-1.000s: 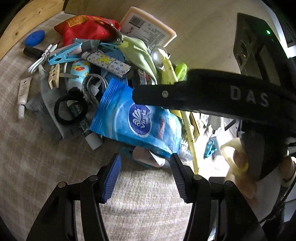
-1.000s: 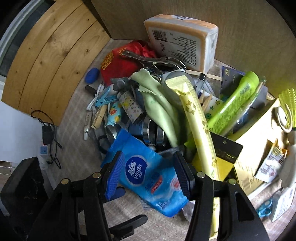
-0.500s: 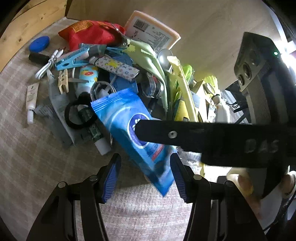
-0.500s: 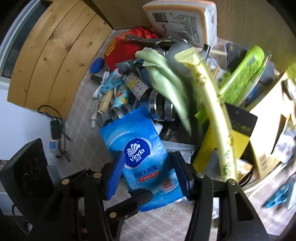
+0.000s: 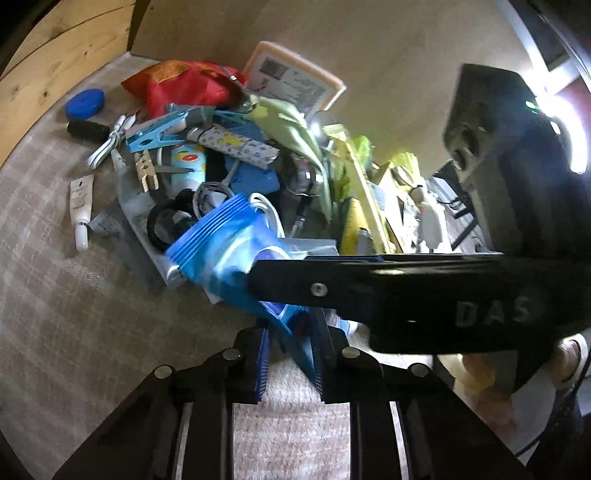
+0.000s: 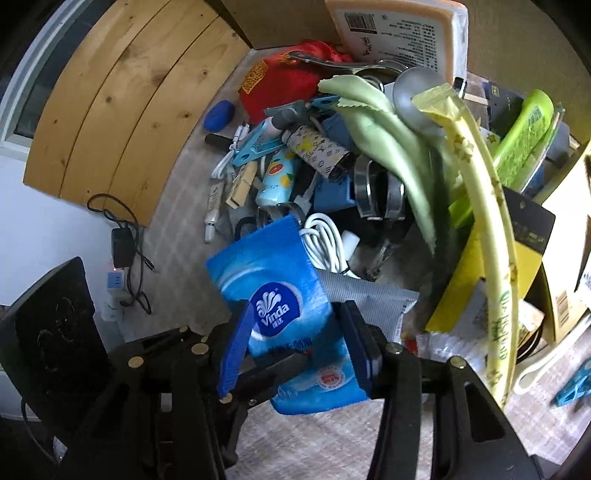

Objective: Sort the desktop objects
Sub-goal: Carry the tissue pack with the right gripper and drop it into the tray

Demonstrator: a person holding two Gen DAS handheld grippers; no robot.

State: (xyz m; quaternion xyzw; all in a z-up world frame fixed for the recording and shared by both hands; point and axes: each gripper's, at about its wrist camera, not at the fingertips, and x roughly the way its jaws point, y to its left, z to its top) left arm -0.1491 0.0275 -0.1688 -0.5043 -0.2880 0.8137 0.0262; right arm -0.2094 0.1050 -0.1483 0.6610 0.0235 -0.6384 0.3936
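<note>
Blue Vinda tissue pack point(image 6: 284, 317) sits at the near edge of the clutter pile, lifted at an angle off the counter point(image 5: 74, 332), its lower end between both sets of jaws. Left gripper point(image 5: 290, 363): jaws closing, blue pads narrow with the pack's lower corner pinched edge-on between them; contact on the right-hand pad looks firm, the other side is less clear. Right gripper point(image 6: 295, 347): jaws closing around the pack's width, pads at its two side edges, a slight gap showing on the left-hand pad, so not yet clamped. In the left wrist view the right gripper's black body crosses in front and hides the pack's middle. Behind the pack, close: a coiled white cable point(image 6: 325, 240), a grey foil sachet point(image 6: 373, 295) partly under it, a black ring point(image 5: 162, 229). Further back in the heap: pale green cloth point(image 6: 384, 122) draped over metal rings point(image 6: 376, 195), a long yellow wrapper point(image 6: 484, 192) arching over the right side, a patterned tube point(image 6: 321, 151), a blue clothes peg point(image 5: 159, 131), a wooden peg point(image 5: 146, 171), a red pouch point(image 5: 184, 85), and an orange-edged box point(image 6: 399, 33) against the back wall. Off to the side on bare counter: a small white tube point(image 5: 79, 206), a blue cap point(image 5: 85, 105), a white cord point(image 5: 109, 144). A hand point(image 5: 569, 354) shows at the right edge under the right gripper.
</note>
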